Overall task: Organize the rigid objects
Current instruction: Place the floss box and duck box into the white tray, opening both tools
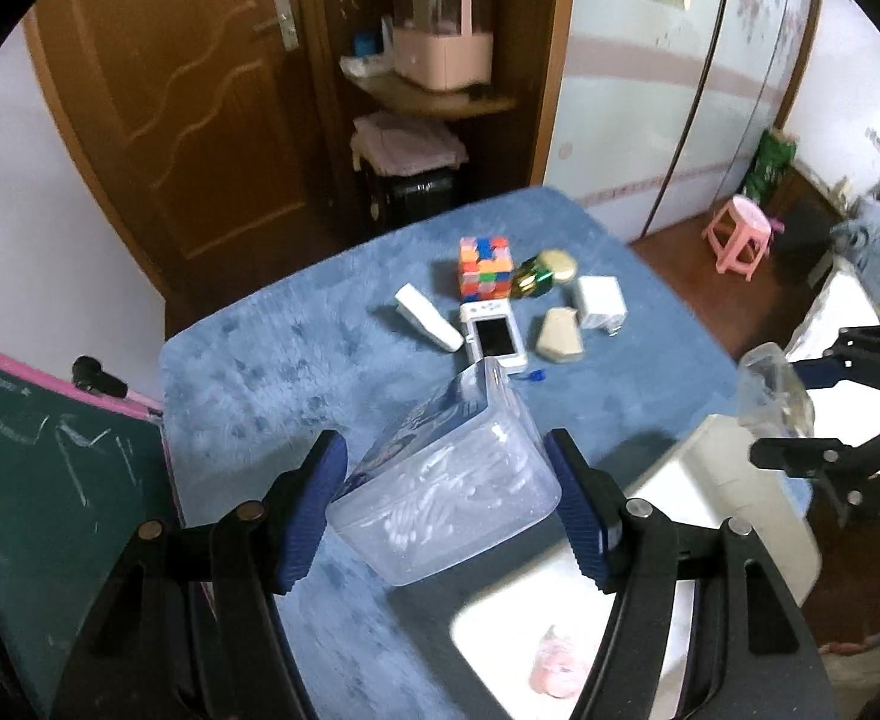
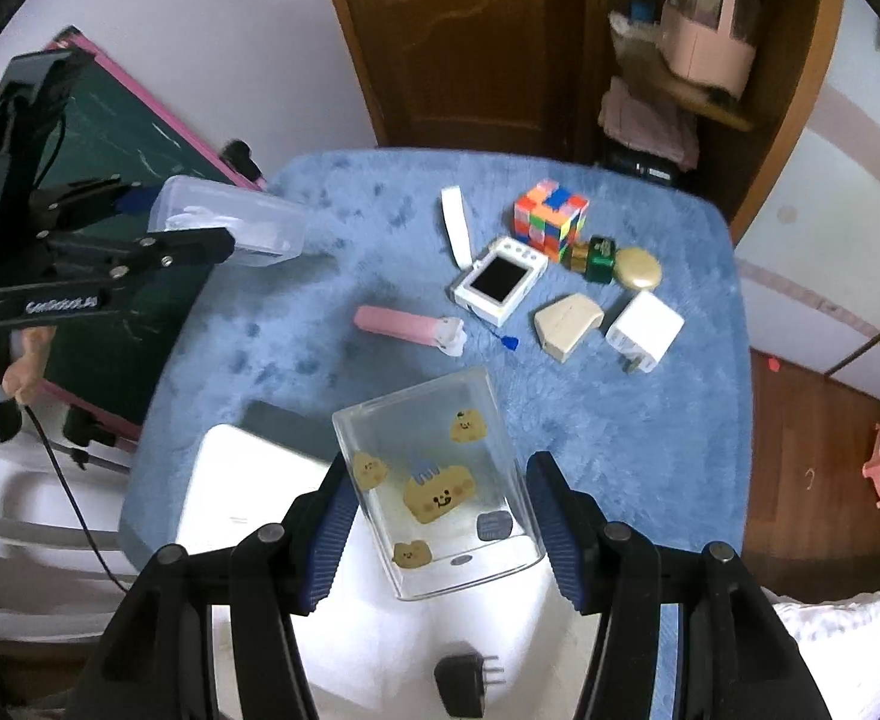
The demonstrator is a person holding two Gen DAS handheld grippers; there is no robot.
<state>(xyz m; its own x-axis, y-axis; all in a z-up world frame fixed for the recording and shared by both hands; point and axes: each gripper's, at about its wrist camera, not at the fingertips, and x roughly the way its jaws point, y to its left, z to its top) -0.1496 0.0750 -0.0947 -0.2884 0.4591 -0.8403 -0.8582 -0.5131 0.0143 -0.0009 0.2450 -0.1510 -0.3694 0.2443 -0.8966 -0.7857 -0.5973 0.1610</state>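
Left wrist view: your left hand-held gripper (image 1: pixel 446 504) squeezes clear box of cotton swabs (image 1: pixel 446 492), lifted above blue bench (image 1: pixel 248 372). Box long side points away, toward toy pile. White bin (image 1: pixel 734 480) sits just right, below; left one nearer its near end. Right wrist view: your right hand-held gripper (image 2: pixel 434 516) squeezes sticker box (image 2: pixel 440 480), above same bin. Only this view shows pink stick (image 2: pixel 404 327) on bench.

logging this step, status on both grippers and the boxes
Left gripper shut on cotton swab box. Right gripper shut on sticker box. Both above white bin. Nothing blocking.
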